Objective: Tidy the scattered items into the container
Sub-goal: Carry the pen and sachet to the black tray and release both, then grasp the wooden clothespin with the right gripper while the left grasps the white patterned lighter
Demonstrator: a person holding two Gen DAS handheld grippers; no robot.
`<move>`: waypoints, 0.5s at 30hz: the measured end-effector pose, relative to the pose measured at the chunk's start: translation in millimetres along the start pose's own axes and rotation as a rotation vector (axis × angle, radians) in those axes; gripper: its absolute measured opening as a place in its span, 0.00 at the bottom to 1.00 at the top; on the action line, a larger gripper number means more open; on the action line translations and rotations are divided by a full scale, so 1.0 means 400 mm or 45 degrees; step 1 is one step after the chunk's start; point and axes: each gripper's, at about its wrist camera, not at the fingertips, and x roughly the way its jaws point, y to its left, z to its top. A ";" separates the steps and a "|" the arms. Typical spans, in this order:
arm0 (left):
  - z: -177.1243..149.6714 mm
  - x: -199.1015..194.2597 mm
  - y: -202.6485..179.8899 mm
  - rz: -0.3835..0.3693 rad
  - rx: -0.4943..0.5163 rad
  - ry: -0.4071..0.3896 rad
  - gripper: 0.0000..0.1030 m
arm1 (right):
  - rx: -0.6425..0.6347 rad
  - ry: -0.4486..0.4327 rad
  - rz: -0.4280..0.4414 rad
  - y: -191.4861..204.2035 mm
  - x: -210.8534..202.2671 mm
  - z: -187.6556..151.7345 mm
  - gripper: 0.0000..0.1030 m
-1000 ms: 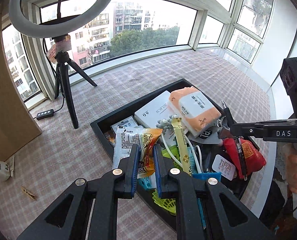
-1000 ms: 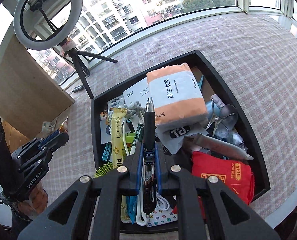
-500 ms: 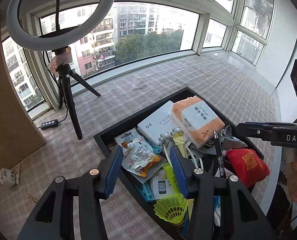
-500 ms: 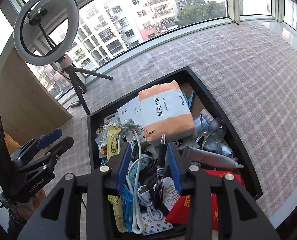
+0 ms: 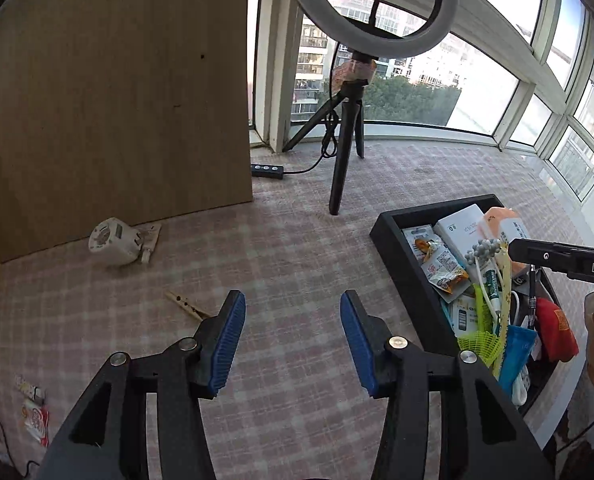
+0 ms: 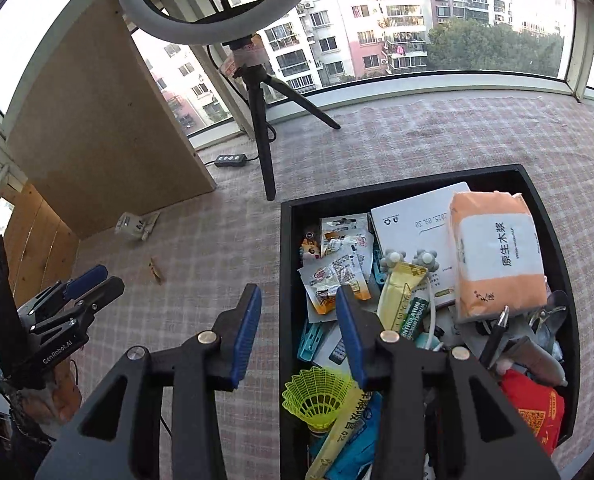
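The black tray (image 5: pixel 393 240) (image 6: pixel 287 264) is full of items: a snack packet (image 5: pixel 443 268), an orange tissue pack (image 6: pixel 497 252), a white box (image 6: pixel 413 224), a pen (image 6: pixel 495 332), a yellow shuttlecock (image 6: pixel 317 396). Scattered on the checked cloth lie a wooden clothespin (image 5: pixel 185 306) (image 6: pixel 155 270), a white plug adapter (image 5: pixel 115 240) (image 6: pixel 133 226) and small packets (image 5: pixel 33 412). My left gripper (image 5: pixel 293 336) is open and empty over the cloth, right of the clothespin. My right gripper (image 6: pixel 297 332) is open and empty over the tray's left wall.
A ring light on a black tripod (image 5: pixel 347 148) (image 6: pixel 261 128) stands behind the tray, its cable remote (image 5: pixel 267 170) on the cloth. A wooden board (image 5: pixel 113 100) leans at the left. Windows ring the far side.
The left gripper let the snack packet go into the tray and swung left over the cloth. The right gripper dropped the pen into the tray, opened wide and moved to the tray's left wall.
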 end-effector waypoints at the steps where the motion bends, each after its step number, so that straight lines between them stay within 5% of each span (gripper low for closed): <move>1: -0.010 -0.005 0.041 0.031 -0.041 0.005 0.46 | -0.032 0.013 0.012 0.027 0.017 0.007 0.37; 15: -0.185 -0.052 0.565 0.460 -0.668 0.177 0.46 | -0.451 0.198 0.116 0.377 0.250 0.027 0.37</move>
